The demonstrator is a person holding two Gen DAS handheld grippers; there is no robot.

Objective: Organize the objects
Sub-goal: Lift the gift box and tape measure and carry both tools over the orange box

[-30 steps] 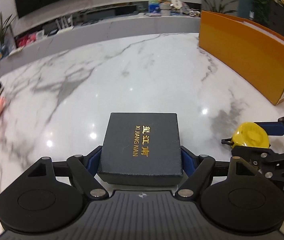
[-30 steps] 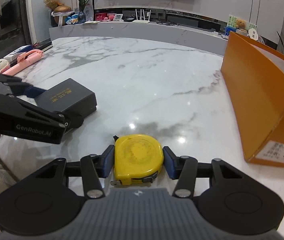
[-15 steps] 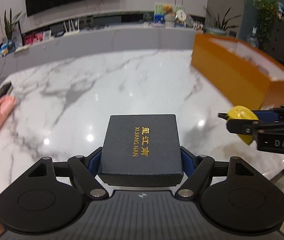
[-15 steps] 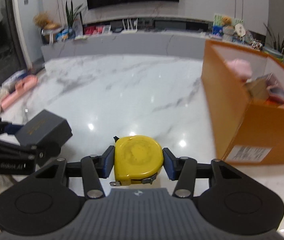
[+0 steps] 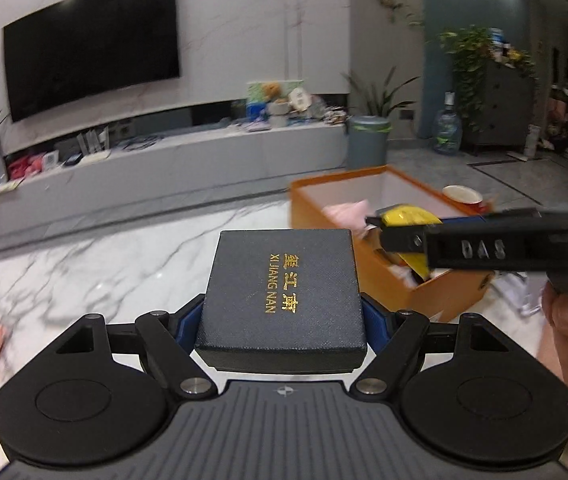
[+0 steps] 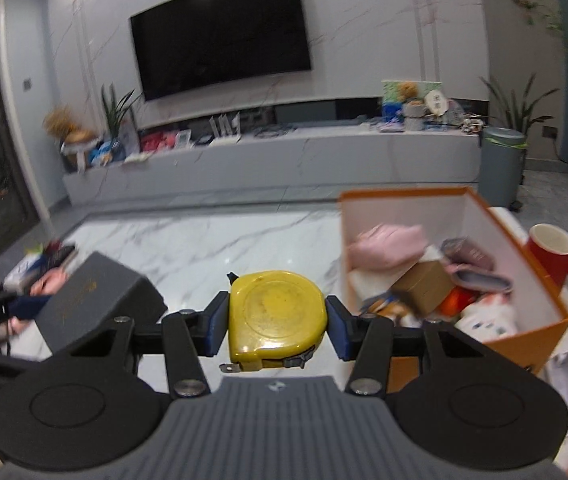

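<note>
Dim ceiling-lit room, motion-blurred background (fisheye bends edges), glare on marble.

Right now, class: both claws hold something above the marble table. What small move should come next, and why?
Probably carry the right claw, shut on the yellow tape measure, over the open orange box: the box already holds sorted items and lies just to its right.

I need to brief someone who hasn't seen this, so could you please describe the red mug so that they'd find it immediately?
Find the orange box on the marble table. The red mug stands just outside its far right wall, upright. It is the only red, white-lined cup there.
</note>
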